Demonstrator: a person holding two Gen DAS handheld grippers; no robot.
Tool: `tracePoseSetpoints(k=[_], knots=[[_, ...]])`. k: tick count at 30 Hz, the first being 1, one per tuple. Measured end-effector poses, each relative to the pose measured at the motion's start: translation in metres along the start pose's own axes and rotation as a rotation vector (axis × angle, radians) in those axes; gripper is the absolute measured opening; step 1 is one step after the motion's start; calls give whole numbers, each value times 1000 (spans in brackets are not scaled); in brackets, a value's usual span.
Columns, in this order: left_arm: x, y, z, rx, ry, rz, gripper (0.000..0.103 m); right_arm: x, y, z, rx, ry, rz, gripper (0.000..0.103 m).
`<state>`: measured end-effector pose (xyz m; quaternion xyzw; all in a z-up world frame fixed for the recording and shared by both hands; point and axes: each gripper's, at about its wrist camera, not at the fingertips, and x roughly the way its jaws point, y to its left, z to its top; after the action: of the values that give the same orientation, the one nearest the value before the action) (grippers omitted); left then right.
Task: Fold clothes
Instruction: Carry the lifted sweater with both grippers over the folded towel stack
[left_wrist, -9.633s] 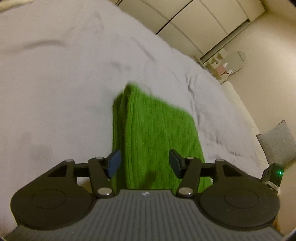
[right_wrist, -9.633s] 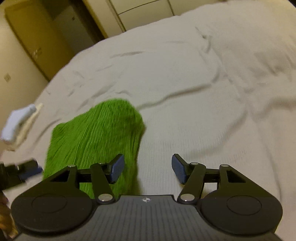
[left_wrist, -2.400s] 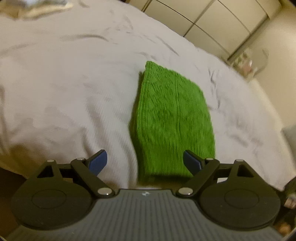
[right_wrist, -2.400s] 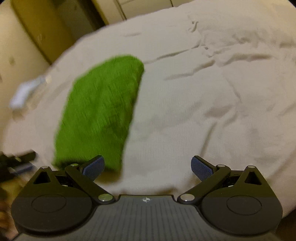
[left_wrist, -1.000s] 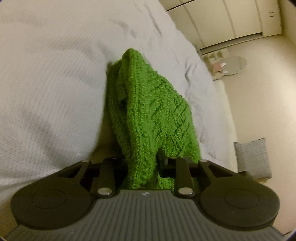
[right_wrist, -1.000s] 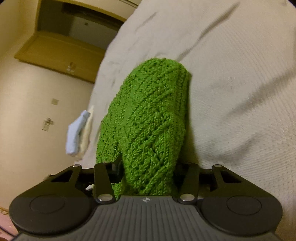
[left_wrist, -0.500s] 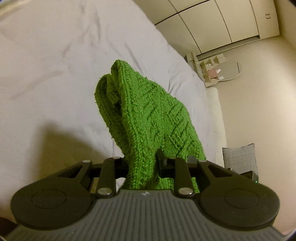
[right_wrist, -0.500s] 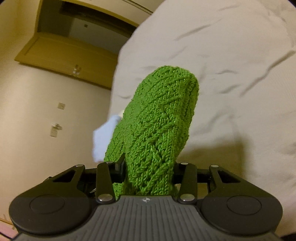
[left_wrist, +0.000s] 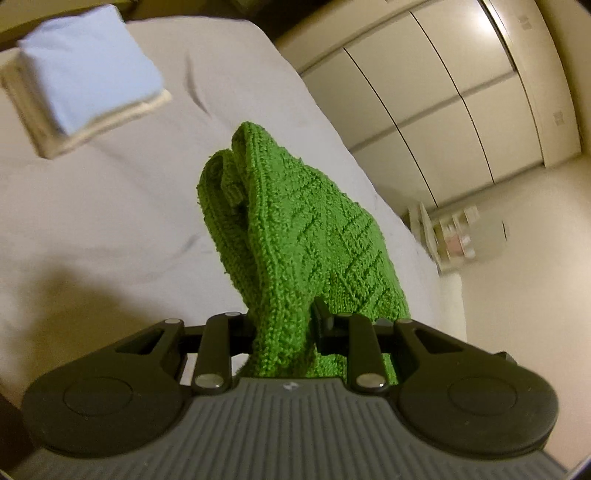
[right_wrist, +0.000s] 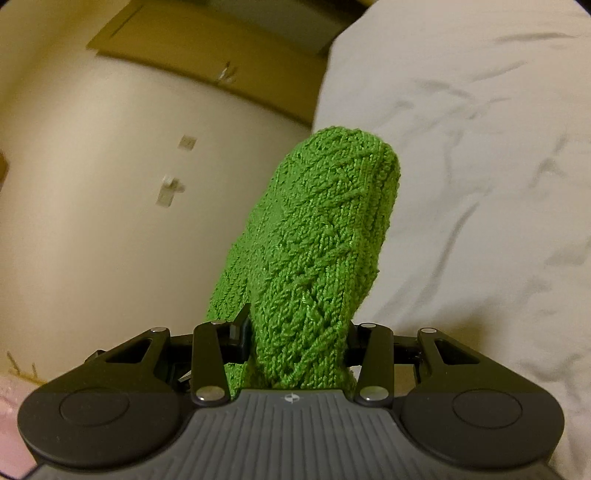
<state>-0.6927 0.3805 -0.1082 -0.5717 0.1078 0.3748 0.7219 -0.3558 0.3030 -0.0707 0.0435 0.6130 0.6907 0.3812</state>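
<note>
A folded green knitted garment (left_wrist: 295, 236) is held up off the white bed (left_wrist: 110, 229). My left gripper (left_wrist: 282, 325) is shut on its near end, the knit bunched between the fingers. In the right wrist view the same green garment (right_wrist: 317, 240) stands up from my right gripper (right_wrist: 297, 332), which is shut on its other near corner. The fingertips of both grippers are mostly hidden by the knit.
A folded light blue cloth on a cream one (left_wrist: 85, 74) lies at the far left of the bed. White wardrobe doors (left_wrist: 443, 85) and a small shelf (left_wrist: 450, 236) stand beyond. A beige wall (right_wrist: 110, 184) and the bed's rumpled sheet (right_wrist: 480, 166) show in the right wrist view.
Both grippers closed on the green garment and lifted it off the bed. Since half a second ago it has risen higher and swung toward the blue and cream stack.
</note>
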Motion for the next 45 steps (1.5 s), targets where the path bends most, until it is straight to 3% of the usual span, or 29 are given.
tracePoseSetpoints(k=[6,10,18,25,36,43,45], knots=[[-29,27,47,-8,-47,15,21,52,30,10,-36,45,32,42],[-35,61,104,19,-31,16,21,107,49,17,-37,29,37,42],[-29,145,248,137,106,21,21,243,77,16,57,-76,-7,42],[13,206,355,209,190,15,21,354,92,31,107,-147,-77,42],[96,258,455,250,225,-36,21,458,68,84,96,-217,-144,43],[132,288,458,249,244,-21,21,489,27,103,97,-227,-184,47],[142,296,458,249,250,-17,21,505,16,112,105,-196,-260,51]])
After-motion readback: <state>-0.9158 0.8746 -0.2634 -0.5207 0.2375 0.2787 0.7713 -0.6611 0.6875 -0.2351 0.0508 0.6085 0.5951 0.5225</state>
